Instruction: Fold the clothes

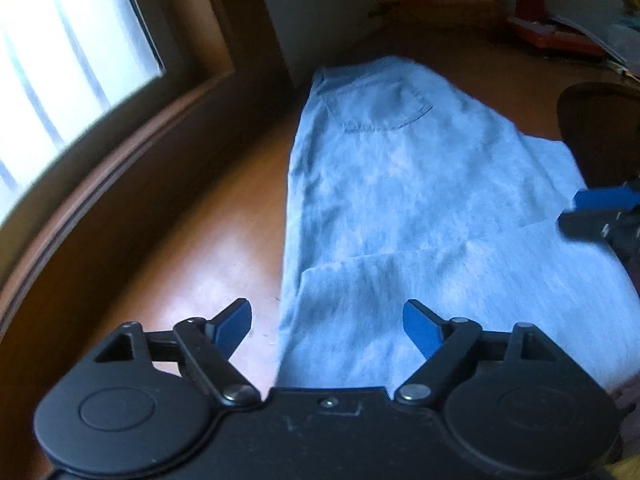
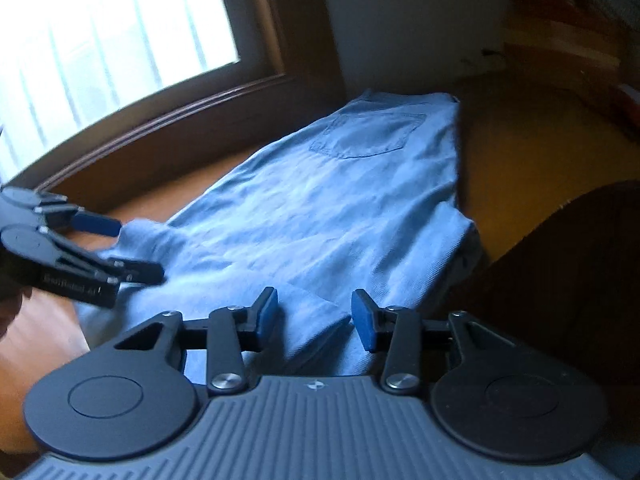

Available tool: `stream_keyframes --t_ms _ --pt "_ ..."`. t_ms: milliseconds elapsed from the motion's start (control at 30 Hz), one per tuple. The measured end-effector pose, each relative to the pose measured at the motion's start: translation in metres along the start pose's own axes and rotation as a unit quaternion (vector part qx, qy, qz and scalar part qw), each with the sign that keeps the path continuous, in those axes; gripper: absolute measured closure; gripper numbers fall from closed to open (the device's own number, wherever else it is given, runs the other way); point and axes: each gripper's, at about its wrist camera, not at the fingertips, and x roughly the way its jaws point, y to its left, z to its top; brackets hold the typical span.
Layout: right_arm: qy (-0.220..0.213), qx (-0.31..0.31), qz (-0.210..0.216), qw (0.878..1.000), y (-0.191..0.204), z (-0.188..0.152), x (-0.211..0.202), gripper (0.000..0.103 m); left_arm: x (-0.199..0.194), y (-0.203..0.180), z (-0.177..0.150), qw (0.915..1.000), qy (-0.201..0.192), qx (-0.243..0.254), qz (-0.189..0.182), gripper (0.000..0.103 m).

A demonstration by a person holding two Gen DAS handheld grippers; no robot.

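Light-blue jeans (image 1: 400, 200) lie folded on the floor beneath both empty grippers, left (image 1: 328, 330) wide, right (image 2: 315, 320) narrower.

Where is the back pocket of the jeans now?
The back pocket is at the far end of the light blue jeans on the wooden floor, near the white wall, away from both grippers; the right wrist view shows it upper centre.

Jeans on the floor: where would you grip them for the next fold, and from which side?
Probably the folded leg end of the jeans nearest the grippers, one corner each, coming in low from this near side: that edge lies loose and layered while the pocket end lies flat.
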Motion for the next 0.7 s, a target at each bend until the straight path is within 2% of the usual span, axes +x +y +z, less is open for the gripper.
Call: stream_keyframes --t_ms 67,133,233,333,467,567,700 --pt "-0.014 0.014 -0.018 1.000 0.000 -0.001 -0.014 0.054 -0.012 0.007 -0.007 0.9999 -0.006 -0.006 -0.011 0.020" --pt "-0.021 0.027 -0.028 0.999 0.003 -0.003 -0.035 0.039 -0.022 0.016 -0.016 0.9992 -0.009 -0.016 -0.034 0.018" --pt "-0.024 0.029 -0.035 0.999 0.016 -0.017 -0.061 0.032 -0.034 0.022 -0.034 0.9983 -0.019 -0.015 -0.053 0.017" --pt "-0.013 0.017 -0.030 0.999 0.033 -0.040 -0.080 0.029 -0.042 0.024 -0.049 0.9976 -0.023 -0.006 -0.065 0.014" --pt "0.006 0.001 -0.003 1.000 0.047 -0.065 -0.093 0.029 -0.036 0.020 -0.063 0.9963 -0.008 0.020 -0.084 0.014" --pt "0.006 -0.004 0.007 1.000 0.056 -0.069 -0.083 0.029 -0.026 0.016 -0.069 0.9957 0.000 0.046 -0.080 0.013" --pt "0.029 -0.019 0.002 0.999 0.062 -0.067 -0.061 0.030 -0.017 0.021 -0.066 0.9931 0.005 0.030 -0.113 0.013"
